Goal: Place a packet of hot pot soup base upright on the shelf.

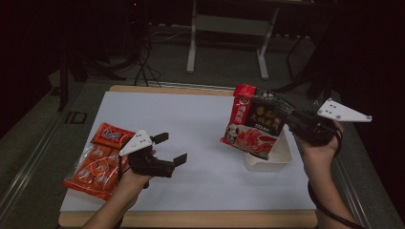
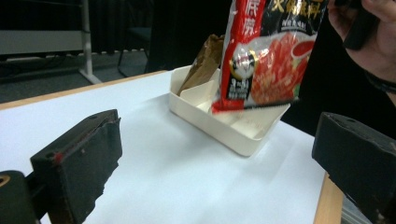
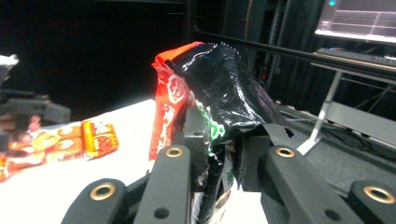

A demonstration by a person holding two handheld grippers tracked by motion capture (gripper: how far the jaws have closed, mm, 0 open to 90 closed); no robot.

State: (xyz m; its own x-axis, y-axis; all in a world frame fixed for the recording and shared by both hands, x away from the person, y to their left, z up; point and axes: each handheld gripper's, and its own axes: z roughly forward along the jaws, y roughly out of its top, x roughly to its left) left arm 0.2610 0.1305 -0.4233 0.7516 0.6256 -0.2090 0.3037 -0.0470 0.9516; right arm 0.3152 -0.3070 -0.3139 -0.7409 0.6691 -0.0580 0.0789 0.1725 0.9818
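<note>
Right gripper point(image 1: 289, 116): clamped on the edge of a red-and-black sauce packet point(image 1: 255, 121); in the right gripper view both jaws pinch the crumpled black foil point(image 3: 219, 93) between them.
Sauce packet position: held in the air, hanging roughly upright with its lower edge over the white tray point(image 1: 282, 160); from the left gripper view its bottom corner point(image 2: 261, 60) sits just above the tray's near compartment; contact with the tray cannot be confirmed.
White tray: rests on the right part of the white sheet point(image 1: 191, 124), close to the table's right edge; a divider splits it into compartments point(image 2: 219, 126).
Brown packet point(image 2: 203, 63): leans tilted in the tray's far compartment, behind the hanging sauce packet.
Left gripper point(image 1: 169, 149): jaws spread wide, nothing between them; in its own view the two black pads point(image 2: 88, 154) stand far apart over bare white sheet.
Left gripper position: low over the left part of the sheet, pointing toward the tray, well apart from it.
Orange snack bag point(image 1: 98, 162): lies flat at the sheet's left edge, just beside the left hand point(image 1: 131, 179); not gripped.
Right hand point(image 1: 320, 150): wrapped around the gripper body at the table's right side.
</note>
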